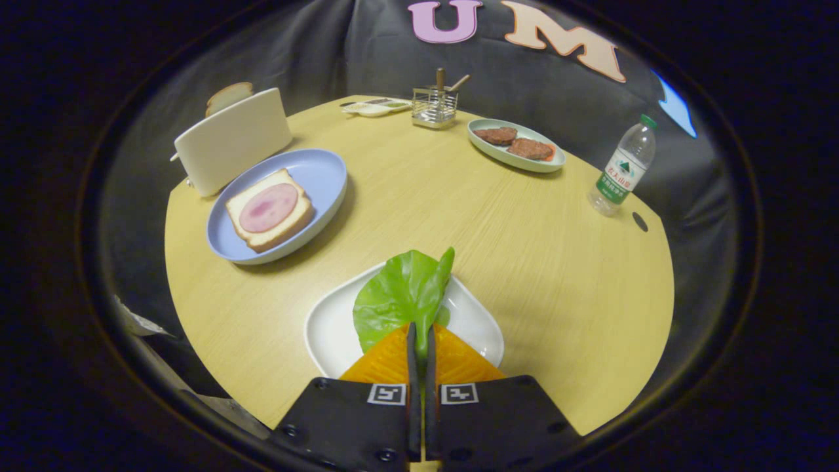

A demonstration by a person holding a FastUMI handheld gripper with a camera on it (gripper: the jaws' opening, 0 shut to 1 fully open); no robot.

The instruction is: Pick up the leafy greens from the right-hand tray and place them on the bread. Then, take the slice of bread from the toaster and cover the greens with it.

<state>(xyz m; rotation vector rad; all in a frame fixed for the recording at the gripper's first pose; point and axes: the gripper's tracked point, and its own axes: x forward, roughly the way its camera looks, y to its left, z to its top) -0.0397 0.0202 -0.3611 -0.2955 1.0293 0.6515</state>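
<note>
A round, pale wood-grain table point(419, 203) carries the whole spread, with the gripper point(419, 341) low over its near edge, fingers pressed almost together and pinching the leafy greens point(398, 296) by the stem end. The smooth, bright green leaf stands up from between the fingertips, its far edge curled, above a glossy white tray point(331, 328) with rounded corners that sits just ahead of the fingers. Beyond the tray to the left, a shallow pale blue plate point(321, 172) holds a thick, square-cut bread point(270, 210) with a golden crust, topped by an oval of pink ham point(269, 206). Behind that plate stands a cream, smooth-sided toaster point(233, 141) with a slice of bread point(229, 96) poking out of its top. Across the table to the right, an oval pale green dish point(516, 160) holds two rough brown meat patties point(514, 142). Near the far rim sit a square wire holder point(434, 108) with wooden handles in it and a small flat white tray point(375, 107). A clear plastic water bottle point(621, 167) with a green cap stands at the right edge
</note>
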